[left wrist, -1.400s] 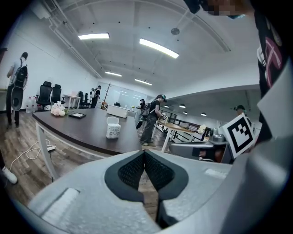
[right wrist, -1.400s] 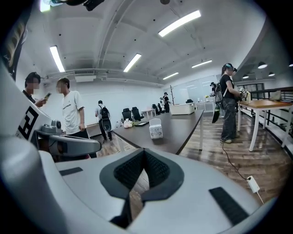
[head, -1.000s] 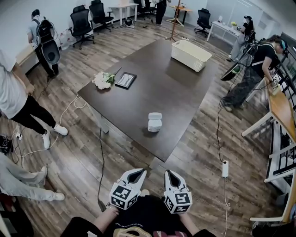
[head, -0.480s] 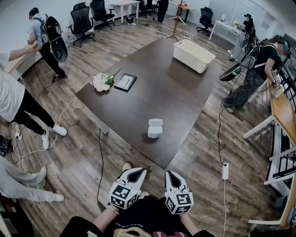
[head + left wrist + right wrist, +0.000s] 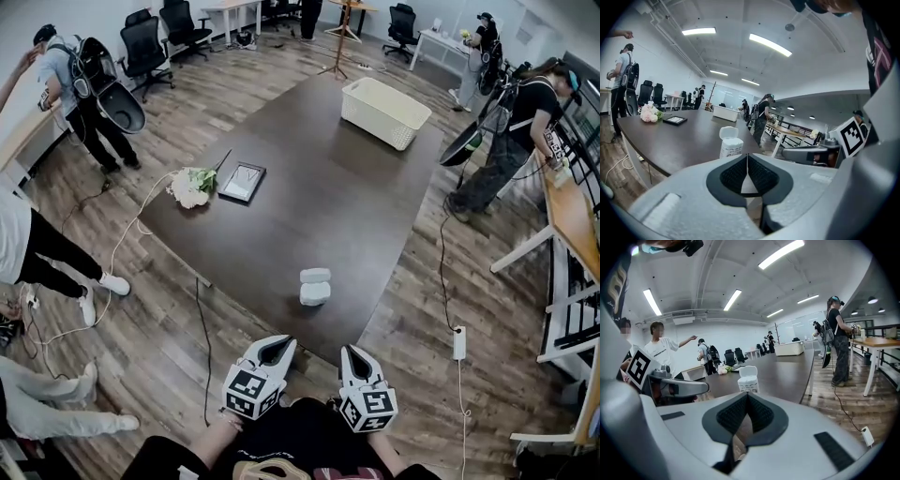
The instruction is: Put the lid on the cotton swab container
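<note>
dark table (image 5: 319, 187), open office. near: left gripper (image 5: 272, 350) and right gripper (image 5: 354, 358), both clenched, empty, short of the table edge. beyond: cotton swab container (image 5: 314, 287) near the front edge, apart from both. risk: a clenched jaw could shove the light container over. gripper views alone show its lid (image 5: 728, 132) standing upright.

No legible text, brand, number or sign showing anywhere.
- Cotton swab container (image 5: 748, 379), standing near table (image 5: 787, 366) near edge: carrying dark label print, too small for reading.
- Cubes on left gripper (image 5: 279, 343) and right gripper (image 5: 348, 350), hovering just off table near edge: showing black-and-white square patterns only, no letters or digits.
- White T-shirt (image 5: 663, 352) on person standing left of table: bearing dark chest lettering, blurring beyond reading.
</note>
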